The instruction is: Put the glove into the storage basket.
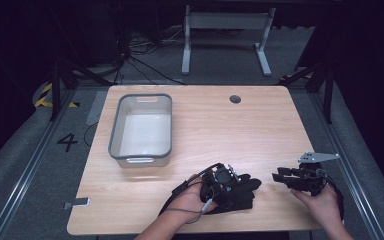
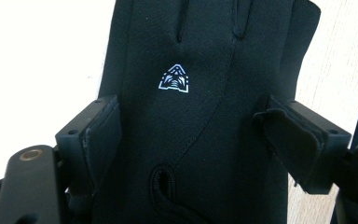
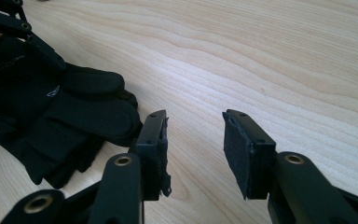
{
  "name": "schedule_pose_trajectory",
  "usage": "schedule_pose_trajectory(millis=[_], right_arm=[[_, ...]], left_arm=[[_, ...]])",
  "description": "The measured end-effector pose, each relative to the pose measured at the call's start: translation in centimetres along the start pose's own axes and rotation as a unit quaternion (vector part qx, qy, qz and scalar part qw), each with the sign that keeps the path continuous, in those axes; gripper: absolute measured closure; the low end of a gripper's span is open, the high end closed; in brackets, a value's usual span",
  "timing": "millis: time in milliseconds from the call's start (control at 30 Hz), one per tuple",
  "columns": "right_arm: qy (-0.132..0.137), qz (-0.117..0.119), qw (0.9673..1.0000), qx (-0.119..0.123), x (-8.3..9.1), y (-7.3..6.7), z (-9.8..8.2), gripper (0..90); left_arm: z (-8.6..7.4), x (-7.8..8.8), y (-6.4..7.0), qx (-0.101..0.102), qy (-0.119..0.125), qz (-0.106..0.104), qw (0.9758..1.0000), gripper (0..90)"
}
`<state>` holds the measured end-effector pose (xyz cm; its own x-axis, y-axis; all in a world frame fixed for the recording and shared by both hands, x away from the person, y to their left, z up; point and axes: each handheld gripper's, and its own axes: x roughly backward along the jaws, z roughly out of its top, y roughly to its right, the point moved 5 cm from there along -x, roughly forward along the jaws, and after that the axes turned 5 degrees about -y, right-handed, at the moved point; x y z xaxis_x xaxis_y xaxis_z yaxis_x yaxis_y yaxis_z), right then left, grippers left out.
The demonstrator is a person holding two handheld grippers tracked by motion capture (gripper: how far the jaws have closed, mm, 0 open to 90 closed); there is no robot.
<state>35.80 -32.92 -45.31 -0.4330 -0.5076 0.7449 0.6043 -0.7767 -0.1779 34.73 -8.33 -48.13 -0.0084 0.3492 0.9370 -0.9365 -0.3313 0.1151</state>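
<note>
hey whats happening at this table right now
A person works at a wooden table with a gripper in each hand. The left gripper is down over a black glove near the front edge, its jaws spread to either side of the glove without pressing on it. The right gripper sits just beside the glove's fingertips, open, with only bare wood between its jaws. A grey bin stands farther back on the left.

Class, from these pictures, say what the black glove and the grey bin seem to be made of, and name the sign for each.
Black glove: probably a matte stretch fabric, with stitched seams and a printed pale logo. Grey bin: looks like plastic, with a moulded grey rim and pale, translucent-looking walls.
</note>
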Motion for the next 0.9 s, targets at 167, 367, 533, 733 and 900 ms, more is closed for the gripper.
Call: schedule_pose_trajectory(millis=[167,367,533,733,900], right_arm=[[0.002,0.005,1.0000,0.000,-0.01,-0.11,0.05,59.5],[0.000,0.008,1.0000,0.000,-0.14,-0.28,0.07,59.3],[0.000,0.010,0.9999,0.001,-0.27,-0.39,0.13,59.0],[-0.004,0.013,0.9999,-0.001,-0.52,-0.55,0.18,59.3],[-0.005,0.016,0.9999,0.002,-0.65,-0.65,0.22,59.8]], left_arm=[[-0.04,-0.18,0.29,-0.002,-0.003,0.012,0.9999,20.1],[0.06,-0.38,0.55,-0.002,-0.010,0.026,0.9996,20.6],[0.16,-0.41,0.63,0.000,-0.020,0.032,0.9993,22.8],[0.59,-0.28,0.93,0.015,-0.044,0.041,0.9981,32.1],[0.52,0.03,0.55,0.012,-0.041,0.043,0.9982,46.4]])
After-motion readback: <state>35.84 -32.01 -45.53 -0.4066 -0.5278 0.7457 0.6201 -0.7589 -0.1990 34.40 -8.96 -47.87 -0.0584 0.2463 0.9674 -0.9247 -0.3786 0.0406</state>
